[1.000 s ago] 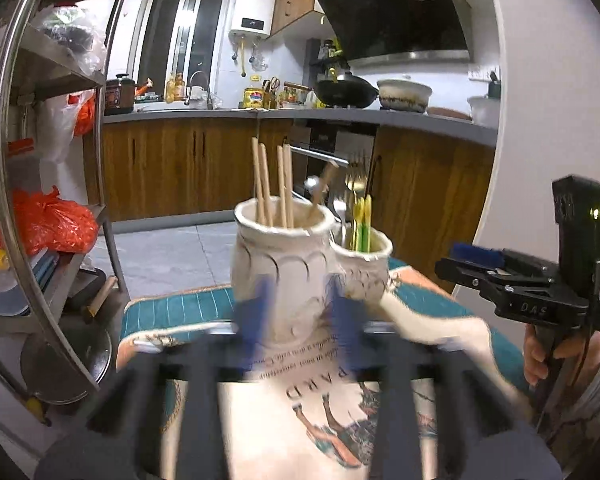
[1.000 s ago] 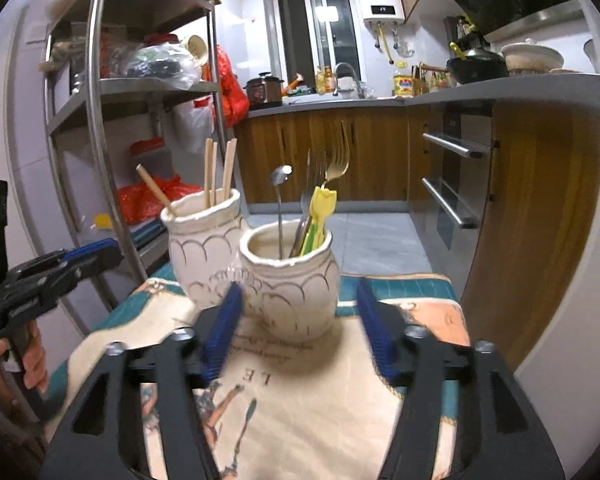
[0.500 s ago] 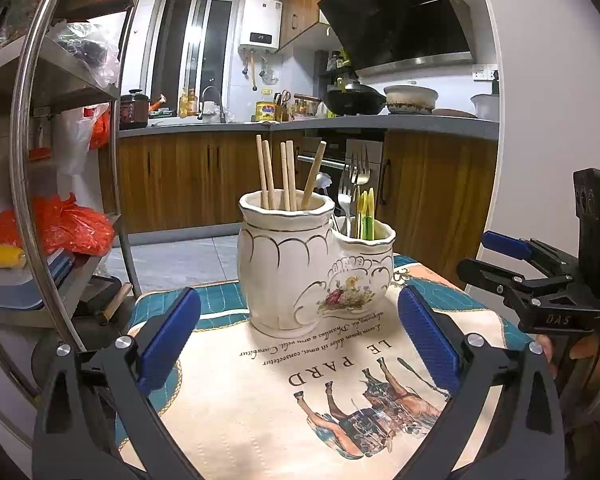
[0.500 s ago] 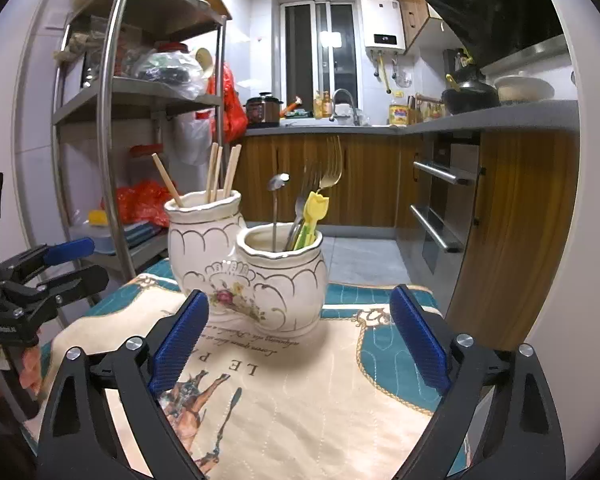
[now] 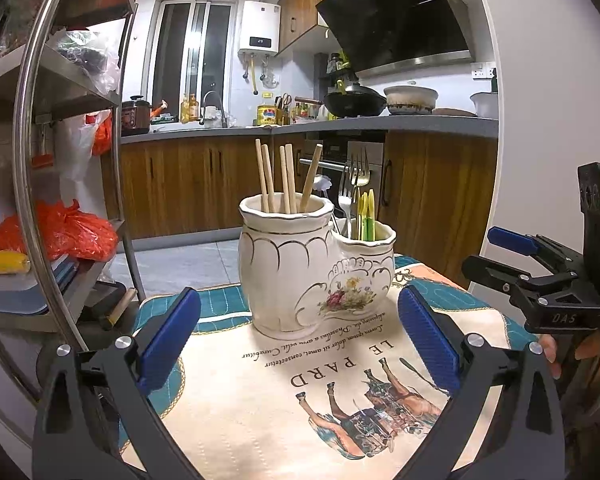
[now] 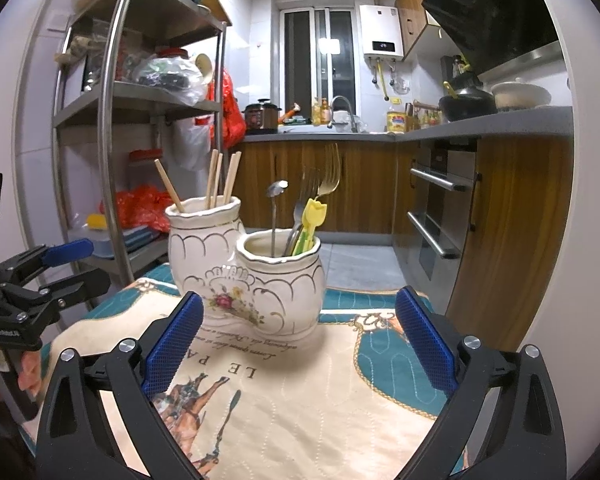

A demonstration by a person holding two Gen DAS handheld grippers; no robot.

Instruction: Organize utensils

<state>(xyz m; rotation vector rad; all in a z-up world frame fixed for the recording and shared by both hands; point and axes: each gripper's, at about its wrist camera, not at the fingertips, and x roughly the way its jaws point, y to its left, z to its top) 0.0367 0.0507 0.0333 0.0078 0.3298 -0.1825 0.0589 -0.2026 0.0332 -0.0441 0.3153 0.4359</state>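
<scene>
Inspecting both wrist views: the white double-pot ceramic utensil holder w/ gold scallop trim and a rose decal stands upright on the table, on a cream-and-teal printed cloth, centred ahead of both tools.

Left gripper: blue-padded fingers spread wide, nothing between them, clear of the holder. Right gripper: same condition, fingers released, empty, short of the holder. Each tool shows in the other's view, held off to the side of the cloth. Judgement: both are parked back because no item lies loose on the cloth within view; sorting looks complete or nearly so.

Contents, by pot:
- Taller pot, far-left in the right wrist view: pale wooden chopsticks. Long axes near vertical, tips up; one leans off at an angle from the bunch. They rest against the rim, which explains the fan.
- Shorter pot, near-right in that view: metal forks, tines up; one steel spoon, bowl up, stem near vertical; yellow and green plastic pieces, leaning right toward the rim. Type of plastic pieces: cannot confirm.

Grouping appears deliberate: wood in one pot, metal/plastic in the other. Handles-down seating keeps the working ends clear and the load low; tip-over risk judged slight.
</scene>
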